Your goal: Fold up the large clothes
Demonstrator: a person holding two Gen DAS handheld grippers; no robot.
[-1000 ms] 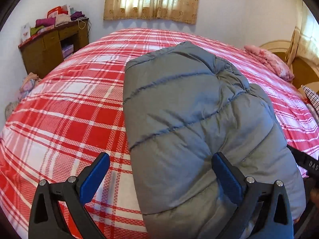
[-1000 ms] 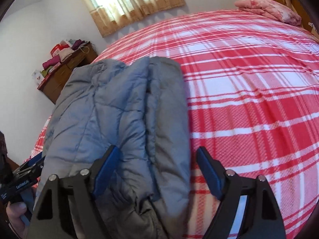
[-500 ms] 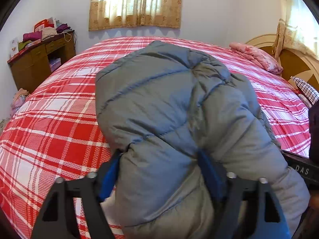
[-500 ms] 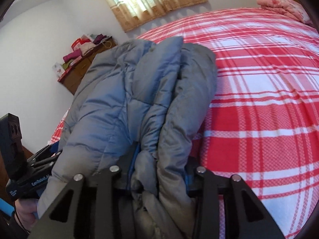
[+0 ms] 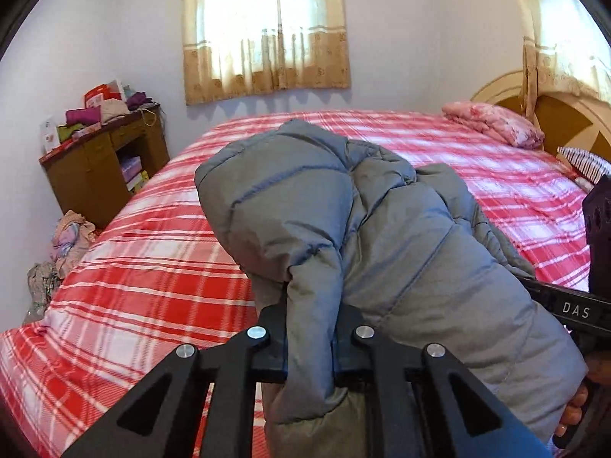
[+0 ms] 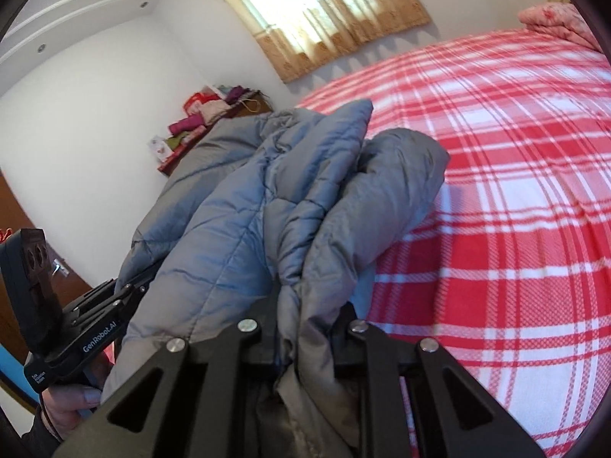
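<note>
A puffy, quilted grey jacket point(image 5: 382, 236) lies bunched on the red-and-white plaid bed point(image 5: 152, 267). The left gripper point(image 5: 310, 339) and the right gripper point(image 6: 305, 328) have just been closing, and each pinches a thick fold at the jacket's near edge. Bare bedspread stretches beyond. The padding hides the fingertips.

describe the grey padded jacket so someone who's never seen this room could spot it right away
Find the big bed with the red and white plaid cover below the curtained window. The grey padded jacket is bunched up near its front edge, pinched by the left gripper and the right gripper. It is the only grey, quilted thing there; the pink bedding lies by the headboard.
</note>
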